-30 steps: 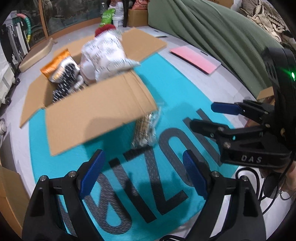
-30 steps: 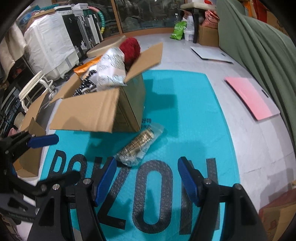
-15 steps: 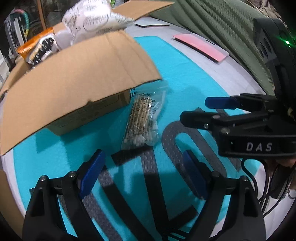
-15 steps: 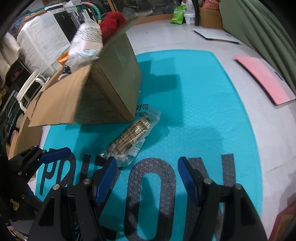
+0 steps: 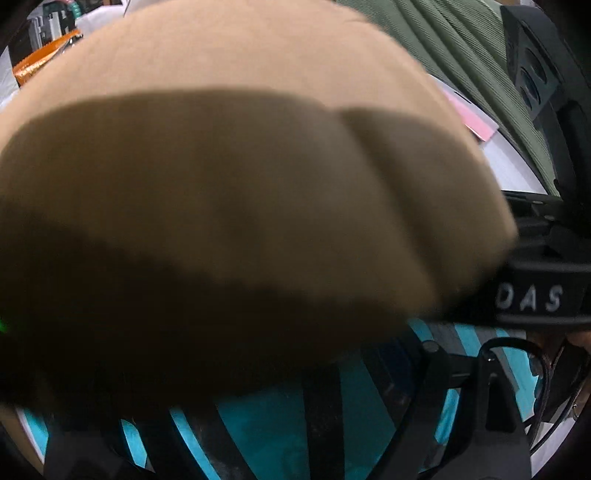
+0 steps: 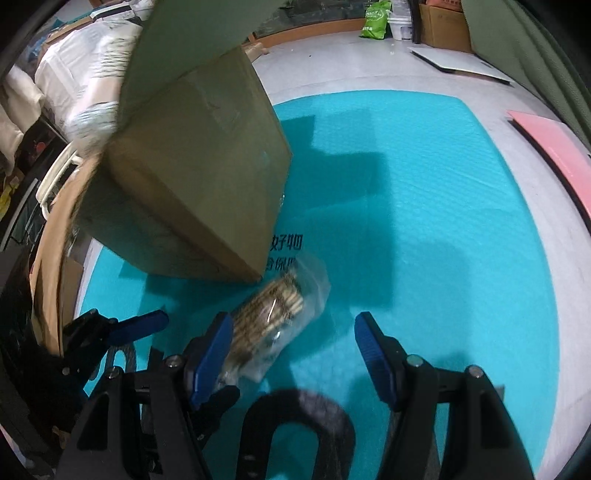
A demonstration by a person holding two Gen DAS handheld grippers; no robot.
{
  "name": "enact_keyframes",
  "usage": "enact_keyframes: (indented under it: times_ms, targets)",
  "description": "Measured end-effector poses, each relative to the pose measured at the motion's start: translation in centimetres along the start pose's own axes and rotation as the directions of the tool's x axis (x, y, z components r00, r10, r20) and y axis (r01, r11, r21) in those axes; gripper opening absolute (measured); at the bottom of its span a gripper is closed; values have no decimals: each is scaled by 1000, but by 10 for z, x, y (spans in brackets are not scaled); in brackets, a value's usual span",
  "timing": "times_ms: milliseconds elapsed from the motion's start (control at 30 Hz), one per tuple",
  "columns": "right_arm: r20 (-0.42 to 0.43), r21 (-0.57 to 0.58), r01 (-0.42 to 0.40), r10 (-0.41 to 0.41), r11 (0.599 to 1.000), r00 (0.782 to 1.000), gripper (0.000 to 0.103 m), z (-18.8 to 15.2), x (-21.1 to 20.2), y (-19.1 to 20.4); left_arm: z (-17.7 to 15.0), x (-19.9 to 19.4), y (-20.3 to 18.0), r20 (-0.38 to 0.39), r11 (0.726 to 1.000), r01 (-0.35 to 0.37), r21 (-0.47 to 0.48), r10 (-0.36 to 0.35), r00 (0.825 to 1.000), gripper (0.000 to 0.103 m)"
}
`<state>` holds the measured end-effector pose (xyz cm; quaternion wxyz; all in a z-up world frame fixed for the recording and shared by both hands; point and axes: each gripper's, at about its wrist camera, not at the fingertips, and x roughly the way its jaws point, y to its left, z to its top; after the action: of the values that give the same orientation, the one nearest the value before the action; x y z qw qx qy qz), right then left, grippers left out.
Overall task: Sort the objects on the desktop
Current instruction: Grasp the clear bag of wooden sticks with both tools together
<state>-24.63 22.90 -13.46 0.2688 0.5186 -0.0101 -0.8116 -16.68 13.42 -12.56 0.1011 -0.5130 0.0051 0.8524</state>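
A clear bag of tan sticks (image 6: 273, 314) lies on the teal mat (image 6: 443, 221) against the corner of the cardboard box (image 6: 192, 177). My right gripper (image 6: 295, 354) is open and low over the mat, with the bag's near end between its blue pads, close to the left pad. My left gripper (image 6: 188, 354) comes in from the left, open, one blue-padded finger (image 6: 140, 325) just left of the bag. In the left wrist view the box's flap (image 5: 258, 166) fills most of the picture and hides the left fingertips and the bag.
A pink sheet (image 6: 554, 140) lies on the grey floor to the right of the mat, by a green drape (image 5: 461, 55). An orange snack bag (image 5: 40, 59) pokes from the box. White-covered furniture (image 6: 74, 74) stands at the left, more boxes (image 6: 443, 22) at the back.
Both grippers have sunk toward the mat and closed in on the bag. The box flap now blocks the left wrist view. The bag's end now lies between the right fingers.
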Motion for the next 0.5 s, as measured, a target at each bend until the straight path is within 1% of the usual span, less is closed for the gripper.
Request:
enact_keyframes:
  times_ms: [33, 133, 200, 233, 267, 300, 367, 467, 500]
  targets:
    - [0, 3, -5, 5, 1000, 1000, 67, 2, 3, -2, 1, 2, 1, 0, 1000, -5, -2, 5, 1000, 85]
    - [-14, 7, -28, 28, 1000, 999, 57, 10, 13, -6, 3, 10, 6, -11, 1000, -9, -9, 9, 1000, 85]
    - [-32, 4, -45, 45, 999, 998, 40, 13, 20, -9, 4, 15, 8, -21, 1000, -3, -8, 3, 1000, 85]
    - [-48, 8, -50, 50, 999, 998, 36, 13, 25, -10, 4, 18, 8, -26, 1000, 3, -7, -3, 1000, 85]
    - [-54, 11, -55, 55, 998, 997, 28, 14, 27, -12, 4, 20, 8, -29, 1000, 8, -2, -8, 1000, 85]
    - [-60, 16, -61, 62, 998, 996, 23, 13, 29, -14, 4, 21, 7, -28, 1000, 10, 5, -10, 1000, 85]
    - [-59, 19, -74, 75, 997, 995, 15, 10, 29, -16, 3, 24, 5, -33, 1000, 20, 22, -19, 999, 85]
    - [-58, 15, -73, 74, 997, 996, 12, 4, 25, -16, -1, 25, 0, -35, 998, 29, 60, -27, 999, 85]
    - [-58, 21, -75, 76, 997, 995, 11, 1, 24, -17, -2, 24, -2, -35, 997, 33, 76, -31, 999, 82]
